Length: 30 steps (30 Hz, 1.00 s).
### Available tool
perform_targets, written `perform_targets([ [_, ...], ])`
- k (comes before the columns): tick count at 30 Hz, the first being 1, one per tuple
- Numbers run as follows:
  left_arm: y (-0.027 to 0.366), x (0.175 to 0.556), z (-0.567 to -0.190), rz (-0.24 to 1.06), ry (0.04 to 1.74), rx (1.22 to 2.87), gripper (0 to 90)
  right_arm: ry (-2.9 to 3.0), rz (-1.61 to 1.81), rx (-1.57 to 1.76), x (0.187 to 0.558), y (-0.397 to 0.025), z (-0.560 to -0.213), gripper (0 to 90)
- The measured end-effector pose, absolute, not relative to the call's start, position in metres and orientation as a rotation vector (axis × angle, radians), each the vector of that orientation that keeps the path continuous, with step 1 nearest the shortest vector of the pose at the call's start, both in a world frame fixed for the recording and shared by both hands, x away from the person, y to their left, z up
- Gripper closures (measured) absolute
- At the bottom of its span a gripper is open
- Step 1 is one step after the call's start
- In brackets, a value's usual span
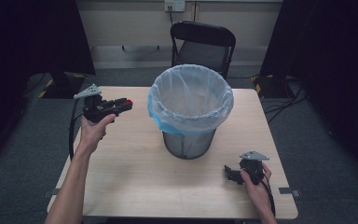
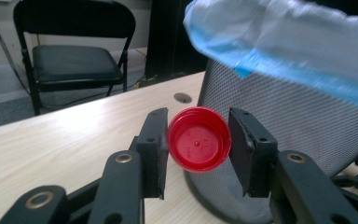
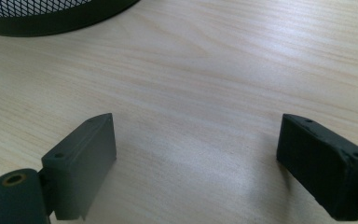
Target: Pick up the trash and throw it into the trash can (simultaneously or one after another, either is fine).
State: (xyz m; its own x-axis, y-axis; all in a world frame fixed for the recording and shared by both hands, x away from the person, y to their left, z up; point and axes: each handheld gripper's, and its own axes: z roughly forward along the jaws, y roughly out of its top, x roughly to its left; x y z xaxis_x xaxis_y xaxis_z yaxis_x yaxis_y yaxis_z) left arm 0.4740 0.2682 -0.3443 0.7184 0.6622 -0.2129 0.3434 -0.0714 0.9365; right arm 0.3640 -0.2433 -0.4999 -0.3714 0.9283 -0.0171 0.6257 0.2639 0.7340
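Observation:
A red bottle cap (image 2: 198,139) is pinched between the jaws of my left gripper (image 2: 198,149), its hollow side facing the camera. In the high view that left gripper (image 1: 123,104) is held above the table's left side, pointing right toward the bin, with the red bottle cap (image 1: 128,101) at its tip. A mesh waste bin (image 1: 189,140) lined with a pale blue bag (image 1: 190,100) stands at the table's middle. My right gripper (image 1: 229,173) rests low near the front right of the table, jaws wide apart over bare wood (image 3: 196,140).
The wooden table (image 1: 135,177) has bare room in front of the bin and to its sides. A black folding chair (image 1: 202,44) stands behind the far edge. The bin's mesh wall (image 2: 303,121) is close on the right of the left gripper.

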Motion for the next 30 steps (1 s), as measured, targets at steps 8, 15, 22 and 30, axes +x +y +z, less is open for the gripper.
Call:
perform_targets([
  [8,0.262,0.472,-0.326,0.333,0.769,1.663,59.6,2.091,0.9,1.405,0.364,-0.243,-0.5,10.9],
  [15,0.256,0.467,-0.312,0.338,0.724,1.636,59.6,2.091,0.9,1.405,0.364,-0.243,-0.5,10.8],
  [22,0.251,0.467,-0.294,0.344,0.694,1.62,59.6,2.091,0.9,1.405,0.364,-0.243,-0.5,10.9],
  [30,0.247,0.467,-0.28,0.337,0.674,1.6,59.6,2.091,0.9,1.405,0.364,-0.243,-0.5,10.9],
])
